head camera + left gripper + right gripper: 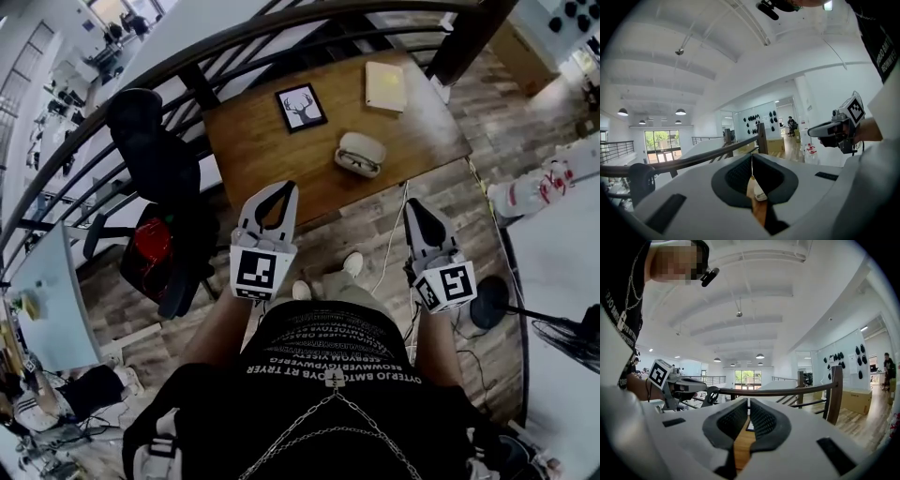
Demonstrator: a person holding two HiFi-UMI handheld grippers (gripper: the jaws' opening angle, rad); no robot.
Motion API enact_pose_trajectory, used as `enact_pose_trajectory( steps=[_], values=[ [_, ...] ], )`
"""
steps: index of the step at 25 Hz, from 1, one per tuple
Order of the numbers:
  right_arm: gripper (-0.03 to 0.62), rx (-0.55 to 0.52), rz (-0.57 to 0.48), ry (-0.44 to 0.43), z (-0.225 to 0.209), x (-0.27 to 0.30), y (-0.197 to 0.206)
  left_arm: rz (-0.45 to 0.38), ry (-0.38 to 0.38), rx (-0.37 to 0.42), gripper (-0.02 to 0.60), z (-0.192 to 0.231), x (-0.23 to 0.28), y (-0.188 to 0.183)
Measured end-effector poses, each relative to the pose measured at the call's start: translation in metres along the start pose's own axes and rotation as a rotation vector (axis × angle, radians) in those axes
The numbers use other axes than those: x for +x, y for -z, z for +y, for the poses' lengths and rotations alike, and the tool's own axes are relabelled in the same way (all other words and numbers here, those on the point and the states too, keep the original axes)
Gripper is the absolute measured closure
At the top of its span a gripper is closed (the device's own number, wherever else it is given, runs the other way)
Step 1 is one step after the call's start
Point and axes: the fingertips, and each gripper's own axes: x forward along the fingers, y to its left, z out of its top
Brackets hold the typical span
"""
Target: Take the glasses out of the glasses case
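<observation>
Left gripper [281, 192] held up at the near edge of the wooden table [253, 150], jaws closed tip to tip around an empty oval gap, gripping nothing. Right gripper [413, 206] level with it on the other side, jaws drawn together to a thin slit, likewise empty. Both well apart from the work, with plank floor below.

Glasses case [360, 153] lying apparently open near the middle of the tabletop, pale shell, dark-framed glasses [359, 162] showing inside. Beyond it, a framed deer print [301, 107] and a cream book [384, 85]. Off to the left, a black office chair [150, 141]; behind the table, a curved railing [773, 391].

Nothing touched yet, by the look of it. Case judged light, rigid and free to slide on the smooth wood, so worth pinning with one gripper at the shell's rim. Glasses probably light too, but fragile: thin, springy temples, lenses easily smudged or scratched. Best taken at the bridge or along the frame's top bar, never by a lens. Jaws to be opened wide first, then closed gently, then lifted straight up clear of the shell.
</observation>
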Motion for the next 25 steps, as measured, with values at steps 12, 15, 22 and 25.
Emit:
enact_pose_trajectory(
  steps=[12, 15, 22, 25],
  values=[
    [0.576, -0.001, 0.001, -0.076, -0.057, 0.041, -0.006, 0.02, -0.051, -0.006, 0.552, 0.002, 0.062, -0.011],
    [0.577, -0.002, 0.0, -0.086, -0.075, 0.045, -0.006, 0.016, -0.061, -0.001, 0.552, -0.001, 0.08, -0.017],
    [0.577, 0.002, 0.004, -0.125, -0.109, 0.06, 0.0, -0.011, -0.082, 0.021, 0.552, -0.012, 0.118, -0.034],
    [0.577, -0.004, 0.006, -0.162, -0.115, 0.068, 0.001, -0.013, -0.111, 0.02, 0.552, -0.013, 0.125, -0.036]
  ],
)
